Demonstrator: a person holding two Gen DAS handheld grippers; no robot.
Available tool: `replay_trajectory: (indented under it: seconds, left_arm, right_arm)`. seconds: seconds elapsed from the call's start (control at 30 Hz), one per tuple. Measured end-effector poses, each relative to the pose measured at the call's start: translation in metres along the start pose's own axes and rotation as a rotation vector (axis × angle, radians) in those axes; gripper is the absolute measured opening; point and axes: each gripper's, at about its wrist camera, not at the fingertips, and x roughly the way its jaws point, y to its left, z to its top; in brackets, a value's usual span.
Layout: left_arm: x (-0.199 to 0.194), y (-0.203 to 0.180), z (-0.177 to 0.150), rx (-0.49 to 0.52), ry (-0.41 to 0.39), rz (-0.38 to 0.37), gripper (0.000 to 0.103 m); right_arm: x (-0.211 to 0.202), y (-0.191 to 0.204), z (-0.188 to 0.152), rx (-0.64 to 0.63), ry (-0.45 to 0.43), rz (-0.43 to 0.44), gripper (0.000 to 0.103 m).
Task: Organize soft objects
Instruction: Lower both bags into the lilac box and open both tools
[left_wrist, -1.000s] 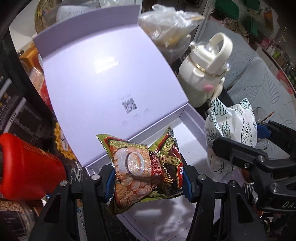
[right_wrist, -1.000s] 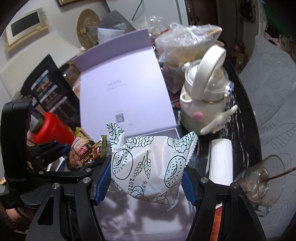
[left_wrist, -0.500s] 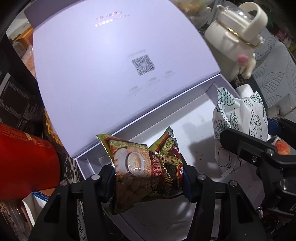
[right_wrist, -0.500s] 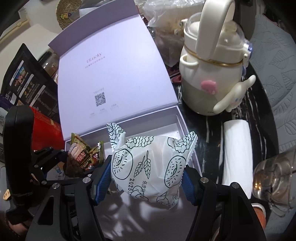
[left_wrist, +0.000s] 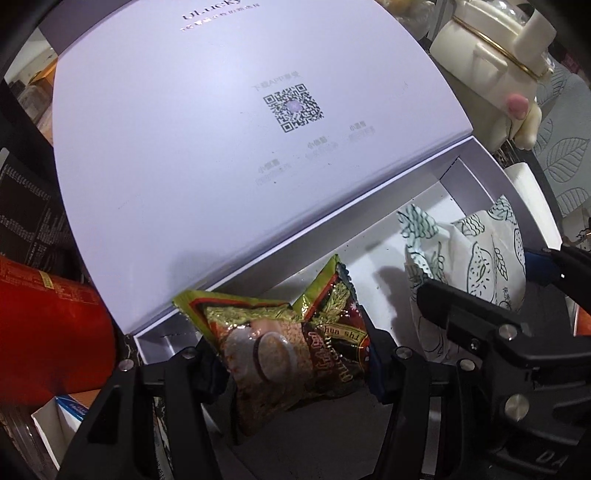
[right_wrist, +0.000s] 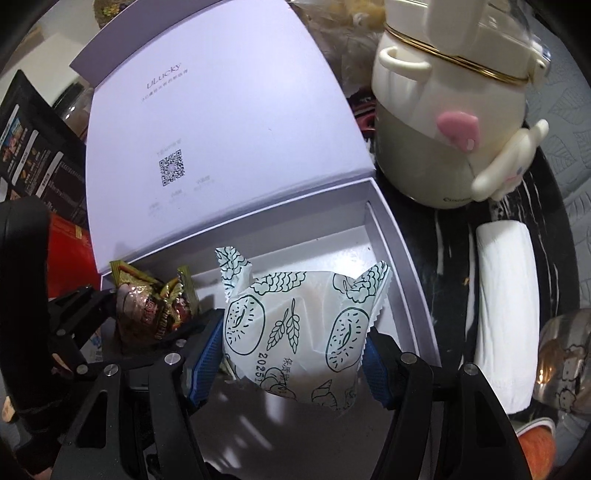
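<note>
My left gripper (left_wrist: 291, 365) is shut on a green and red snack packet (left_wrist: 288, 343), held just above the near left part of an open white box (left_wrist: 476, 184). My right gripper (right_wrist: 295, 350) is shut on a white pastry packet (right_wrist: 295, 325) printed with green doughnuts and leaves, held over the box's (right_wrist: 402, 258) middle. In the right wrist view the snack packet (right_wrist: 147, 310) and left gripper (right_wrist: 140, 325) show at left. In the left wrist view the white packet (left_wrist: 476, 258) and right gripper (left_wrist: 491, 291) show at right. The box lid (left_wrist: 229, 129) stands up behind.
A cream kettle-shaped flask (right_wrist: 443, 110) with a pink tag stands right of the box. A white rolled cloth (right_wrist: 506, 302) and a glass cup (right_wrist: 561, 362) lie further right on the dark marbled table. A red canister (left_wrist: 48, 325) sits left of the box.
Both grippers have sunk toward the box with their packets still gripped. The box floor and lid now fill more of each view.
</note>
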Motion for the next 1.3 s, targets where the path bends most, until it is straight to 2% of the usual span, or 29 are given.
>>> replay_trajectory:
  seconds: [0.23,0.27,0.3,0.33,0.37,0.43,0.5,0.9,1.0,1.03,1.3]
  left_arm:
    - [0.005,-0.013,0.007,0.014,0.002,0.012,0.059]
    - [0.005,-0.011,0.007,0.016,0.005,0.01,0.059]
    - [0.005,-0.012,0.008,0.02,0.01,0.012,0.06]
    - [0.006,-0.008,0.009,0.021,0.014,0.013,0.064]
    - [0.007,-0.009,0.009,0.02,0.021,0.016,0.067]
    - [0.006,-0.007,0.011,0.01,0.028,0.007,0.081]
    - [0.001,-0.005,0.012,0.001,0.022,-0.001,0.082]
    - [-0.076,0.003,0.016,0.0,-0.094,-0.008,0.082]
    - [-0.101,0.004,0.016,-0.007,-0.14,-0.013,0.082]
    - [-0.112,0.004,0.015,-0.006,-0.16,-0.011,0.082]
    - [-0.179,0.017,0.005,-0.007,-0.278,-0.02,0.082]
  right_arm:
    - [0.004,0.001,0.004,0.0,0.019,-0.039,0.068]
    - [0.004,0.0,0.004,0.008,0.023,-0.041,0.071]
    - [0.003,0.0,0.004,0.016,0.021,-0.046,0.079]
    - [0.002,0.0,0.006,0.02,0.016,-0.052,0.087]
    - [0.0,-0.002,0.006,0.02,0.01,-0.057,0.089]
    - [-0.006,-0.001,0.005,0.013,-0.001,-0.06,0.089]
    - [-0.013,0.001,0.004,0.0,-0.01,-0.075,0.089]
    - [-0.084,0.021,-0.002,-0.017,-0.121,-0.091,0.089]
    - [-0.108,0.036,-0.001,-0.034,-0.168,-0.098,0.089]
    - [-0.111,0.036,0.01,-0.039,-0.18,-0.102,0.089]
    - [-0.178,0.065,0.004,-0.079,-0.303,-0.124,0.089]
